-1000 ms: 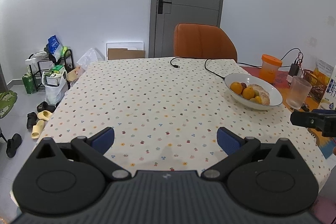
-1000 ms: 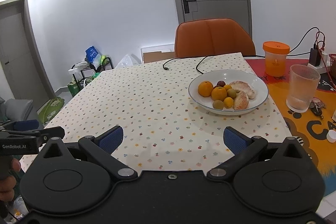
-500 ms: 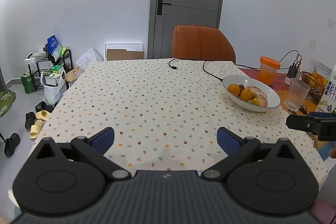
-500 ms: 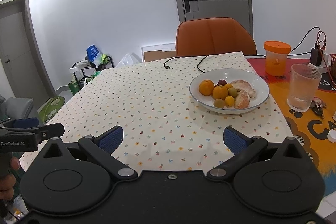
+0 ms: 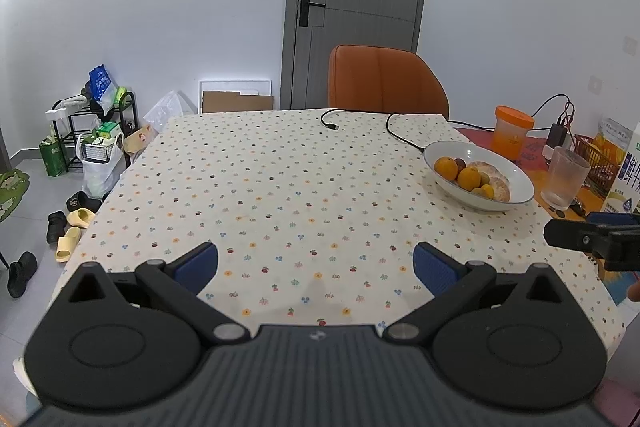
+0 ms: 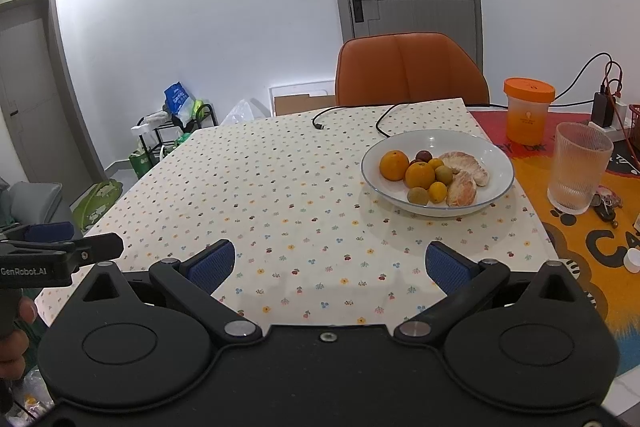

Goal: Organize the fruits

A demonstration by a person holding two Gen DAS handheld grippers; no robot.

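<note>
A white bowl (image 6: 496, 155) stands on the flowered tablecloth (image 6: 280, 195) at the right. It holds two oranges (image 6: 394, 165), small yellow and green fruits, a dark plum and peeled pomelo segments (image 6: 466, 183). The bowl also shows in the left wrist view (image 5: 516, 183). My right gripper (image 6: 330, 265) is open and empty over the table's near edge, well short of the bowl. My left gripper (image 5: 316, 263) is open and empty over the near edge, left of the bowl. Each gripper shows at the edge of the other's view.
A ribbed glass (image 6: 578, 167) and an orange-lidded jar (image 6: 527, 111) stand right of the bowl on an orange mat. A black cable (image 6: 352, 115) lies behind the bowl. An orange chair (image 6: 410, 69) stands at the far side. Keys (image 6: 606, 207) lie by the glass.
Both grippers have drawn back and risen a little from the table, so the bowl looks slightly farther. Both stay open and empty.
</note>
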